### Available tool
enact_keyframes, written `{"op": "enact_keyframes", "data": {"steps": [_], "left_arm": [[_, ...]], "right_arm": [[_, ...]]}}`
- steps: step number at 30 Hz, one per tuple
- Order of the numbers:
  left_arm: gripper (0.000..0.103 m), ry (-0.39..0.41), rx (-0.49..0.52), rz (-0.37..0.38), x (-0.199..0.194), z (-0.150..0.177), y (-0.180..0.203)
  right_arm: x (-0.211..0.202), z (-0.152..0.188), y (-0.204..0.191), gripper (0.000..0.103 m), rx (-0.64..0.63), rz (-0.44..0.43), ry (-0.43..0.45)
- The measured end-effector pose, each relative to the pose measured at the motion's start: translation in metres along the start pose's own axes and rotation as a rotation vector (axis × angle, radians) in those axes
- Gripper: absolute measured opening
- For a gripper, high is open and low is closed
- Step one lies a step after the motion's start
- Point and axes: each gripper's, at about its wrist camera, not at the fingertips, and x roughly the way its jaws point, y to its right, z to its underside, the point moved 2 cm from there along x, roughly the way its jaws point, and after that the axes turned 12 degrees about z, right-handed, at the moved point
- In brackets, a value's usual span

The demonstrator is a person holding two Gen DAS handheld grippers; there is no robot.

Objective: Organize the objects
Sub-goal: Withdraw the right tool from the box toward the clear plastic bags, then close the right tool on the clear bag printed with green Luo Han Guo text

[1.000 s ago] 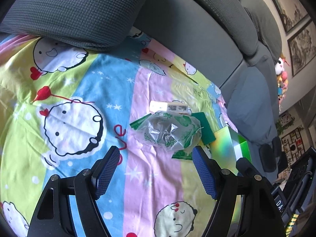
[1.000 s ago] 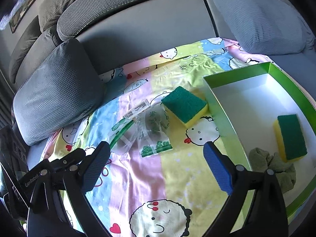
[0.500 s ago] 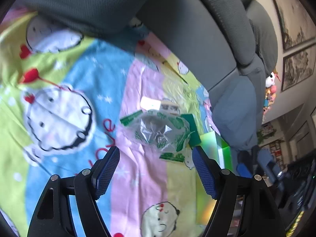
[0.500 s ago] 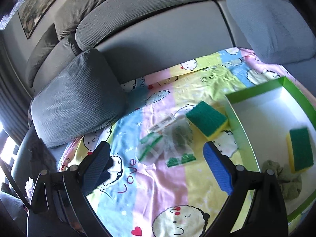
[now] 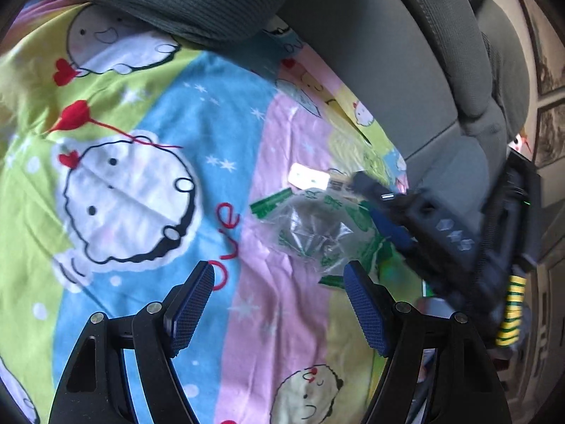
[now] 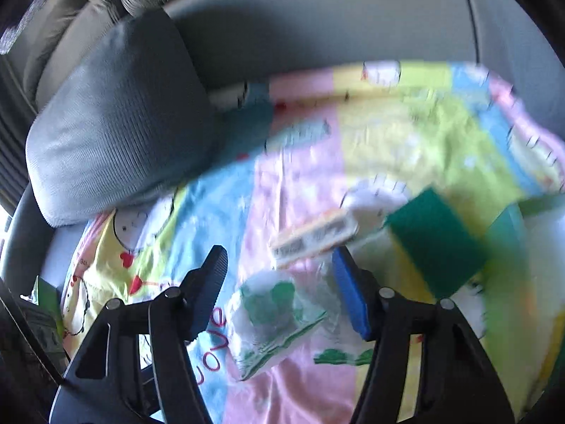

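**Right gripper swoops in on the plastic bags**

The crumpled clear plastic bags (image 6: 279,314) with green print lie on the pink stripe of the cartoon bedsheet (image 5: 141,212) spread over the sofa, a small barcode-labelled packet (image 6: 314,238) just beyond them and a green-and-yellow sponge (image 6: 434,240) to their right. A second ago the right hand-held gripper (image 6: 279,279) hovered well back with its jaws spread wide; now it has swept across to the bags, and its jaws are closing with the plastic lying between them, the pads not yet pressing on it as far as the blur lets me tell. I'd judge a pick-up of the bags is starting, probably bound for the green box whose edge (image 6: 508,226) shows at far right. The left hand-held gripper (image 5: 279,304) hangs near the bags, jaws apart, holding nothing. A grey cushion (image 6: 116,123) sits at the far left.
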Motion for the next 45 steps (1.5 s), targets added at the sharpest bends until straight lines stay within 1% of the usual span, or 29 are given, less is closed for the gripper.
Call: {"op": "enact_keyframes", "data": {"steps": [2,5,7,8,10,12,16,19,22,24,30,32,41,45], "left_arm": [[0.076,-0.005,0.020,-0.035,0.002,0.001,0.001],[0.076,0.012,0.016,-0.077,-0.004,0.002,-0.003],[0.076,0.031,0.007,-0.095,-0.009,0.001,-0.006],[0.076,0.042,0.004,-0.109,-0.011,0.001,-0.007],[0.076,0.062,-0.002,-0.137,-0.016,0.001,-0.010],[0.076,0.074,-0.012,-0.143,-0.020,0.000,-0.013],[0.076,0.065,-0.025,-0.115,-0.022,0.001,-0.016],[0.076,0.064,-0.029,-0.125,-0.021,0.001,-0.016],[0.076,0.058,-0.030,-0.115,-0.019,0.001,-0.014],[0.076,0.052,-0.030,-0.103,-0.019,0.001,-0.014],[0.076,0.029,-0.025,-0.074,-0.015,0.002,-0.011],[0.076,0.025,-0.031,-0.062,-0.014,0.002,-0.011],[0.076,-0.010,-0.028,-0.014,-0.005,0.005,-0.007],[0.076,-0.025,-0.012,0.011,-0.001,0.006,-0.003]], "right_arm": [[0.009,0.005,-0.002,0.061,-0.017,-0.024,-0.036],[0.006,0.012,-0.004,0.061,-0.038,-0.036,-0.031],[0.003,0.019,-0.007,0.061,-0.053,-0.063,-0.049],[0.002,0.023,-0.007,0.061,-0.056,-0.075,-0.062],[0.004,0.038,-0.008,0.063,-0.047,-0.093,-0.118],[0.009,0.051,-0.006,0.063,-0.038,-0.100,-0.162],[0.014,0.067,-0.008,0.063,-0.032,-0.102,-0.220],[0.006,0.067,-0.008,0.063,-0.027,-0.117,-0.210],[-0.005,0.061,0.001,0.064,0.018,-0.142,-0.175],[-0.013,0.056,0.007,0.068,0.046,-0.165,-0.132],[-0.023,0.048,0.009,0.080,0.088,-0.209,-0.080],[-0.023,0.048,0.007,0.082,0.096,-0.225,-0.079],[-0.013,0.049,0.003,0.083,0.112,-0.247,-0.117],[-0.008,0.050,0.007,0.084,0.131,-0.240,-0.133]]}}
